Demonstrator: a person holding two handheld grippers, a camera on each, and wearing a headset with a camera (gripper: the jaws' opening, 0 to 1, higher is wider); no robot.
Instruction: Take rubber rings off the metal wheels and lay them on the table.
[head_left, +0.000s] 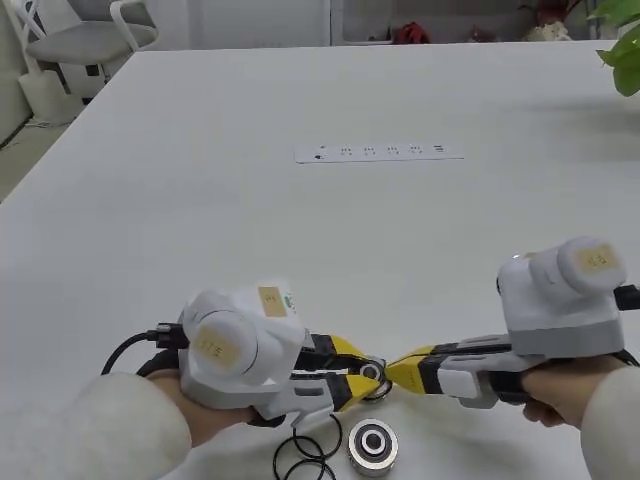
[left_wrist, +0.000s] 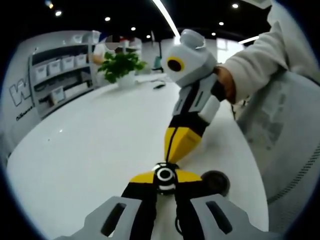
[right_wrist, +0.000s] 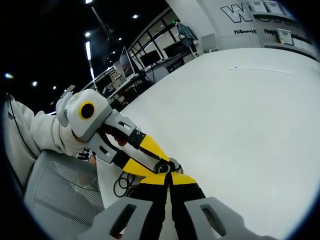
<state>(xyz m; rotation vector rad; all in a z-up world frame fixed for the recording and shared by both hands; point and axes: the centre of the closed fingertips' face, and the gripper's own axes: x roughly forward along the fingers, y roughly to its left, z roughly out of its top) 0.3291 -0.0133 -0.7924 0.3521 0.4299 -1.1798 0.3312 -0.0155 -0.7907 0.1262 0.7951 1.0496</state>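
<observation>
My left gripper is shut on a small metal wheel with a black rubber ring around it, held just above the table. In the left gripper view the wheel sits between the yellow jaw tips. My right gripper comes in from the right with its jaws together, and its tips pinch the ring at the wheel's rim. A second metal wheel lies flat on the table below them. Loose black rubber rings lie beside it.
The white table stretches far ahead. A white power strip lies on it at mid distance. A green plant stands at the far right edge. A black cable trails from the left gripper.
</observation>
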